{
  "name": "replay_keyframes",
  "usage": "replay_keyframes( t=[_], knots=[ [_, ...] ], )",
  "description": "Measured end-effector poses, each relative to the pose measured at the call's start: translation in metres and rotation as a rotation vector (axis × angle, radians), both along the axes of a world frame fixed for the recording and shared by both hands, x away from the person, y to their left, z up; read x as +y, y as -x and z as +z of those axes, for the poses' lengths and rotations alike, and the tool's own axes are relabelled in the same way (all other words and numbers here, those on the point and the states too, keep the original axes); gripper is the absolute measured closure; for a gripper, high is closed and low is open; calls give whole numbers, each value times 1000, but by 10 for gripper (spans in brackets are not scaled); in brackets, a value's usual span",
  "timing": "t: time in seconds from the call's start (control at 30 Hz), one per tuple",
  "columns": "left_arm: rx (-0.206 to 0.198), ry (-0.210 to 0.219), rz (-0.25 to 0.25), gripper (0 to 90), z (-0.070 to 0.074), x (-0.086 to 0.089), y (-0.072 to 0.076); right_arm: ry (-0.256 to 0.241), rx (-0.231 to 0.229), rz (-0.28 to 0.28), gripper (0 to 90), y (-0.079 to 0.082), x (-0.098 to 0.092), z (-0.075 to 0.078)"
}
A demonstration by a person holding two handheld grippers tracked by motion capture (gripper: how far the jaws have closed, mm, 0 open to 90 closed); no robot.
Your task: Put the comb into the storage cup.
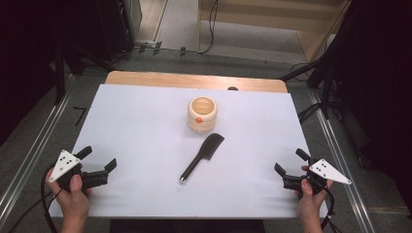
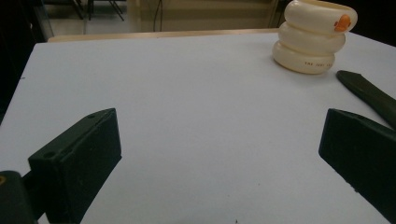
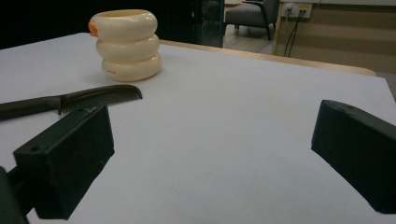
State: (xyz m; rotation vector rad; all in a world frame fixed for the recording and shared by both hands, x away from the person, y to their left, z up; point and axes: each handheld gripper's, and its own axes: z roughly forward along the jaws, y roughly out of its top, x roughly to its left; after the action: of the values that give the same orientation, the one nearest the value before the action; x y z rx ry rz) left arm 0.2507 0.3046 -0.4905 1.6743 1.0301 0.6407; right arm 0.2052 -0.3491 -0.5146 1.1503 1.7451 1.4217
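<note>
Comb (image 1: 202,156), black with a long handle, lay flat near the middle of the white table (image 1: 145,116), just in front of a cream holder (image 1: 202,113) shaped like three stacked rings. The holder carried a small orange mark near its rim and a line of tiny print on its lowest ring, too small to read in the left gripper view. Left gripper (image 1: 100,159) rested at the near left of the table with its jaws wide apart, holding nothing. Right gripper (image 1: 290,162) sat at the near right, jaws likewise apart and empty, well away from the comb
</note>
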Motion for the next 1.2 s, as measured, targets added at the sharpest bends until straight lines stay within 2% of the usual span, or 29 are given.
replay_keyframes(
  t=[0.1, 0.13, 0.2, 0.27, 0.43, 0.5, 0.53, 0.63, 0.73, 0.83, 1.07, 1.2],
  knots=[
    [7, -33, -1, 0, 2, -5, 0, -3, 4, 5, 0, 0, 0, 0],
    [15, -38, -17, 0, 5, -10, 0, -6, 5, 6, 0, 0, 0, 0],
    [9, -42, -27, 0, 7, -14, 1, -2, 4, 10, 0, 0, 1, -1],
    [2, -71, -48, 0, 14, -25, 2, 1, 5, 9, 0, 0, 1, -1],
    [-2, -87, -67, 0, 21, -36, 3, 16, 9, 11, 0, 0, 4, -1],
    [11, -110, -52, 0, 25, -41, 2, 17, 7, 9, 0, 0, 4, -1],
    [26, -106, -52, 0, 29, -45, 1, 17, 5, 9, 0, -1, 4, -1],
    [35, -106, -46, 0, 33, -48, 0, 12, 5, 8, 0, 0, 4, -1],
    [44, -104, -73, 0, 40, -55, -2, 15, 3, 10, 0, 0, 4, -1],
    [55, -105, -75, 0, 44, -60, -3, 16, 1, 10, 0, 0, 4, -1],
    [37, -130, -107, 0, 60, -76, -9, 17, 2, 12, 0, -1, 5, -1],
    [36, -129, -128, 0, 67, -87, -14, 15, 2, 12, 0, -1, 5, -1]
  ],
)
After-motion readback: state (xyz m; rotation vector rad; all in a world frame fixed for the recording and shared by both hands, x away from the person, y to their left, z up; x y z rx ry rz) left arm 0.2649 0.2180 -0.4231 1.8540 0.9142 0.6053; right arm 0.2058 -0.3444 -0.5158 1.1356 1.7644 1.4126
